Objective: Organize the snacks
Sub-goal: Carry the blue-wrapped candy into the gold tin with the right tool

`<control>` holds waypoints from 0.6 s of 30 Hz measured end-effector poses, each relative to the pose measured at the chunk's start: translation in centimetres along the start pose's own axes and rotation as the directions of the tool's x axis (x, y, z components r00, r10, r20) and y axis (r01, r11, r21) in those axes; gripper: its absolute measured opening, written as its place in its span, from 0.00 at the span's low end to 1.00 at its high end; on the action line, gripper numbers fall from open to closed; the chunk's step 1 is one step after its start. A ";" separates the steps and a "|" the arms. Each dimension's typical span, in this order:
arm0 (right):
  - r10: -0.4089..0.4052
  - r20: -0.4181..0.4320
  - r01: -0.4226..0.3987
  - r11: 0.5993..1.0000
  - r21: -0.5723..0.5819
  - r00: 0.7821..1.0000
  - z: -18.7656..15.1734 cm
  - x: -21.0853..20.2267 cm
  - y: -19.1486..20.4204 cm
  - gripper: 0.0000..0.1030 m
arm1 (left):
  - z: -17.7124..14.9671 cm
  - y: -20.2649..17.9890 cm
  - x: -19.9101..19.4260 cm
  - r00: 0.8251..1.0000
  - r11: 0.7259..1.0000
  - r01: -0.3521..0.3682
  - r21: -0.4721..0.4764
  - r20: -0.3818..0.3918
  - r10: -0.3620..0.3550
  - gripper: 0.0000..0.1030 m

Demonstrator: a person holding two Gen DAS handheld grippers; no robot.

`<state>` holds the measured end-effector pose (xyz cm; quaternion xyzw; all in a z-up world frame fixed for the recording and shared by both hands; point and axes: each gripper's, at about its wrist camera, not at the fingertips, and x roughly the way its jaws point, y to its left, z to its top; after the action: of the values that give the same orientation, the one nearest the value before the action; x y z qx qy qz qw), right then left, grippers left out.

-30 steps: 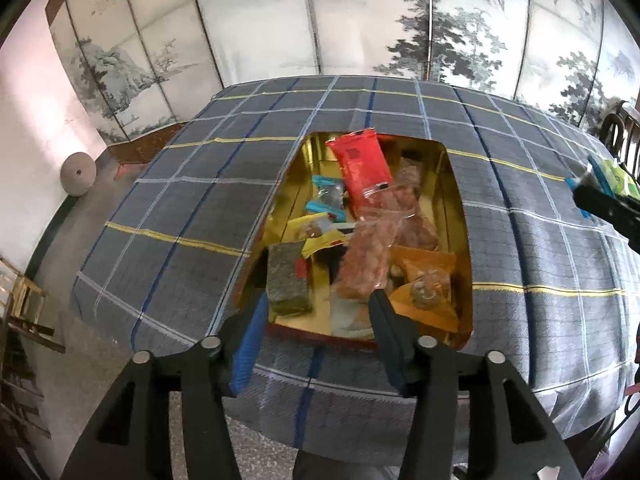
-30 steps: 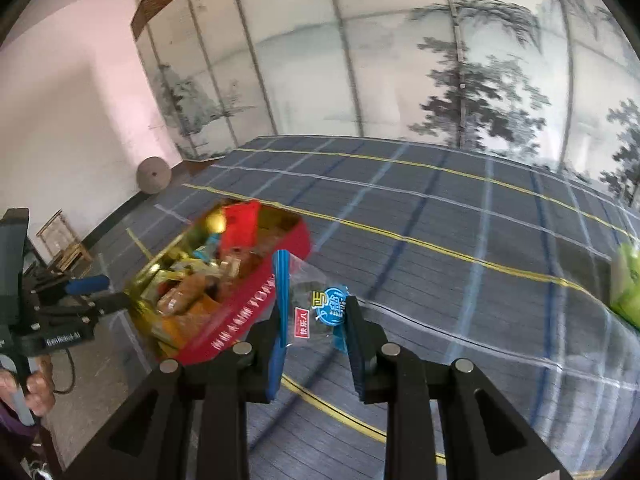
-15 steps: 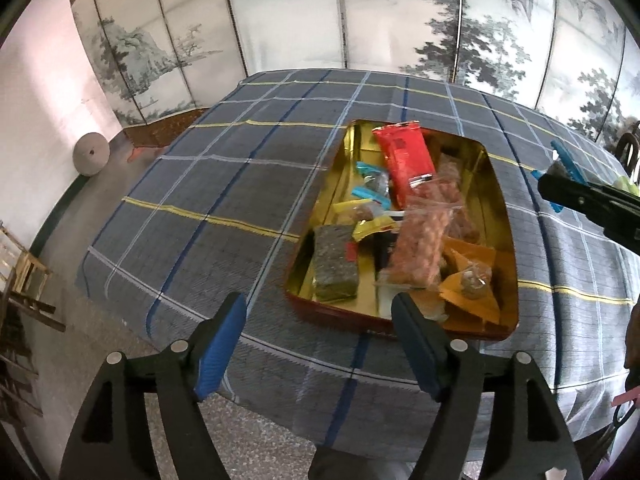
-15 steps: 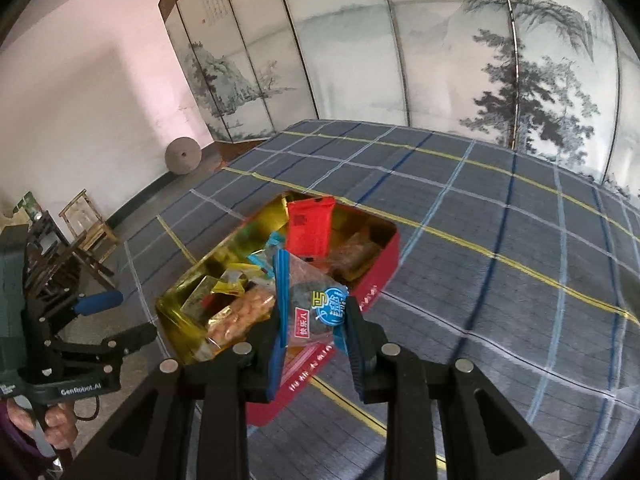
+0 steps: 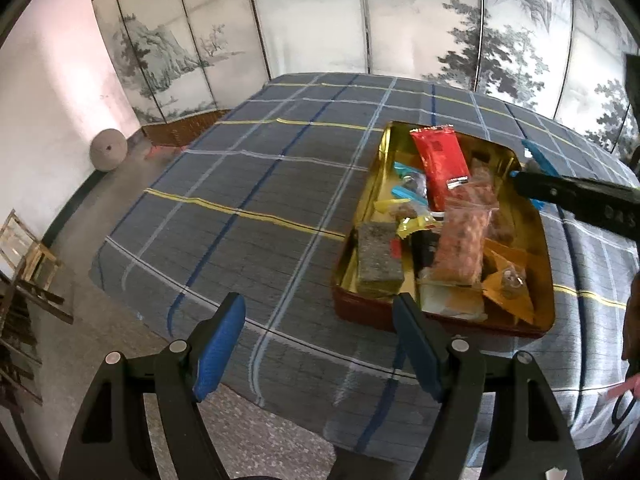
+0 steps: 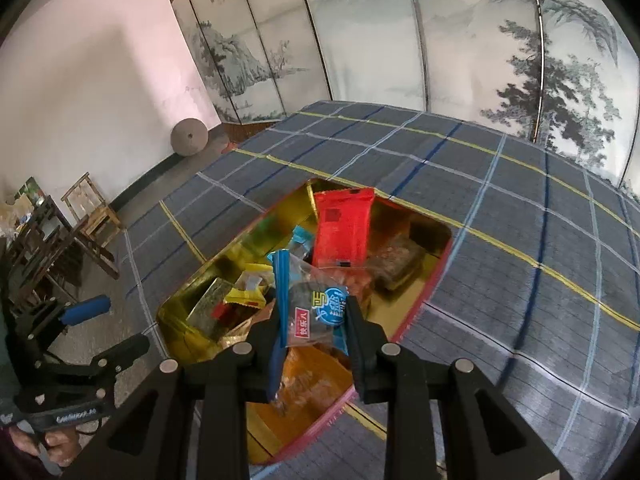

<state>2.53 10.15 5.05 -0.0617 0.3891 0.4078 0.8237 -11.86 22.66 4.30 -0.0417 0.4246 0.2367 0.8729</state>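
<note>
The right hand-held gripper (image 6: 314, 322) is clamped on a small clear snack packet (image 6: 316, 312) with a blue round label and a red tag, holding it in the air just above the near part of an open tin (image 6: 432, 276), red outside and gold inside. The tin sits on a bench covered by a grey plaid cloth (image 5: 260, 200) with blue, white and yellow lines, close to the cloth's near edge. Inside the tin lie many snacks: a red packet (image 5: 440, 164) propped toward the far end, a clear bag of orange-pink pieces (image 5: 464, 240) across the middle, a dark green-brown block (image 5: 376, 260) at the near left corner, orange wrappers (image 5: 508, 276) at the near right, and small yellow and blue-edged wrappers between them. The left hand-held gripper (image 5: 320, 344) hangs over the near edge of the bench, to the left of the tin, its blue-padded jaws standing apart with nothing between them. In the left wrist view the right gripper's dark body reaches in from the right edge over the tin's far right rim. Behind the bench stands a folding screen (image 5: 360, 20) painted with trees and hills, and a round stone disc (image 5: 108, 150) leans at the foot of the pink wall.
</note>
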 end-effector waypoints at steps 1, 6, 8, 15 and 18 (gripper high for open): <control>0.001 -0.003 -0.001 1.000 0.003 1.000 0.1 0.3 0.1 0.26 | -0.1 -0.1 -0.1 1.000 1.000 -0.006 0.008 0.008 0.006 0.73; 0.013 -0.030 -0.012 0.999 0.037 0.999 1.3 2.5 0.0 0.26 | -0.2 0.1 -0.3 0.999 1.000 -0.012 0.018 0.033 0.011 0.81; 0.026 -0.045 -0.024 0.998 0.051 0.999 1.7 3.4 0.1 0.26 | -0.3 0.0 -0.3 0.999 0.999 -0.027 0.027 0.039 0.026 0.82; 0.026 -0.079 -0.021 0.998 0.064 0.997 3.3 6.5 0.9 0.27 | -0.2 0.6 0.0 0.999 0.999 -0.039 0.009 0.022 0.039 0.82; 0.022 -0.084 -0.017 0.998 0.063 0.996 3.6 7.5 1.2 0.28 | -0.2 0.7 0.1 0.998 0.999 -0.053 0.010 0.025 0.052 0.83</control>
<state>6.52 17.08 2.61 -0.0496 0.4369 0.4006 0.8039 -12.30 23.30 4.23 -0.0231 0.4158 0.2578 0.8718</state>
